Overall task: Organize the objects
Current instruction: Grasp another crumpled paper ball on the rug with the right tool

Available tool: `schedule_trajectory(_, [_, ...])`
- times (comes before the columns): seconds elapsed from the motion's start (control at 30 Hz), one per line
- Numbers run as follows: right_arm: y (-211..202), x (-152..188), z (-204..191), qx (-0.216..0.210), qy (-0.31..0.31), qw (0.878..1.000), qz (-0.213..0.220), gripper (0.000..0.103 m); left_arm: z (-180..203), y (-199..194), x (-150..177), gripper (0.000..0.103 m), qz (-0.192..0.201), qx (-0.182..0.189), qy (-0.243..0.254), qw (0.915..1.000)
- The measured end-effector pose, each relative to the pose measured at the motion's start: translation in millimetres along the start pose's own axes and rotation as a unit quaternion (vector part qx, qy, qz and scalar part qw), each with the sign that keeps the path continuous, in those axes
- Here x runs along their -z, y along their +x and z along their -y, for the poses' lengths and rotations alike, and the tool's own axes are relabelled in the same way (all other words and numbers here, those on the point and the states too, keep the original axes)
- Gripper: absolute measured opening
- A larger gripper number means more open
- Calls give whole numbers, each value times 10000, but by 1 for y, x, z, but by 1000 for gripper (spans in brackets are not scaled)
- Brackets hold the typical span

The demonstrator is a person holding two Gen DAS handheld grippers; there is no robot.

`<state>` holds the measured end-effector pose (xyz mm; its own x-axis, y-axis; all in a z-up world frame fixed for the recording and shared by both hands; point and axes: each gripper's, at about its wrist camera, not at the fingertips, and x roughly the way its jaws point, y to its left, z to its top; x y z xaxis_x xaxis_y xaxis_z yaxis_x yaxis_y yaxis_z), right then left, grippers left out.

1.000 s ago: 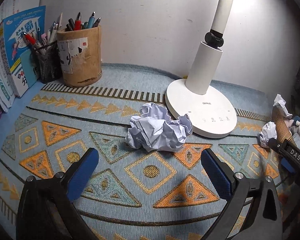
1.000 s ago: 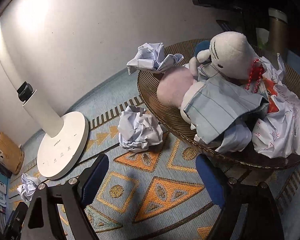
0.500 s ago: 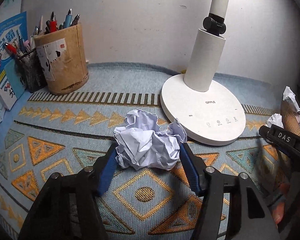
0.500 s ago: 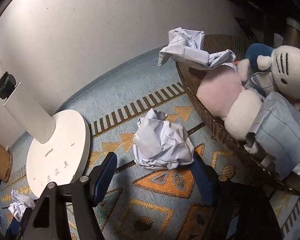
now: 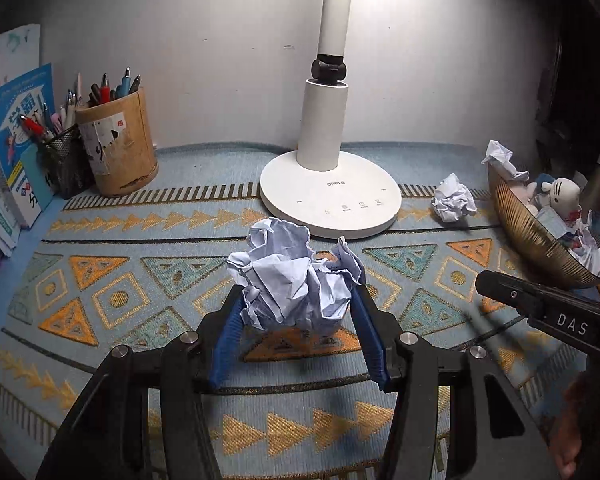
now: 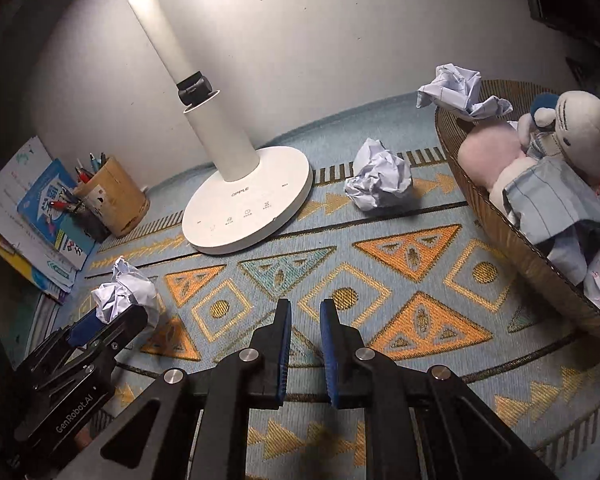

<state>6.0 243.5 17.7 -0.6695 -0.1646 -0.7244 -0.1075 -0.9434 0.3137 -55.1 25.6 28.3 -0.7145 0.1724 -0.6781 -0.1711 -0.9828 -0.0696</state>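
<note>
left gripper [image 5: 298,316] clamped on paper ball [image 5: 292,280], jaws just closing | right gripper [image 6: 304,320] closed empty; second paper ball [image 6: 380,182] on mat between "OPPLE" lamp [image 6: 244,204] and basket [image 6: 500,216] | gripper labels "DAS", "GenRobot.AI"

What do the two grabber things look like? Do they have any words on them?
Both are black plastic with silver bolts. The left gripper and the right gripper each have two fingers lined with ribbed blue pads. Seen from the other camera, one body reads "DAS" in white, the other "GenRobot.AI". No cables or sleeves show.
</note>
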Motion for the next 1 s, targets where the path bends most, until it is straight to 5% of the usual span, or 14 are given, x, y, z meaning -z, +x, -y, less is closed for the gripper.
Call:
schedule_trajectory(0.23, [16,-5,17,365,550,9978,22,65,-7,0,10,51,236,150,-312,9991])
schedule_trajectory(0.5, [55,-48,13,1204,1392,9823,342,70,-22,-2,12,51,269,393,-674,9966])
schedule_trajectory(0.8, [90,-90,25,1676,2288,9567,653,76,-21,0,12,52,221,468,-641,9966])
schedule_trajectory(0.9, [98,-99,25,1750,2192,9577,646,76,-18,0,12,52,219,458,-557,9972])
schedule_trajectory(1.0, [102,-100,16,1924,1768,9638,532,50,-17,1,11,52,201,466,-520,9974])
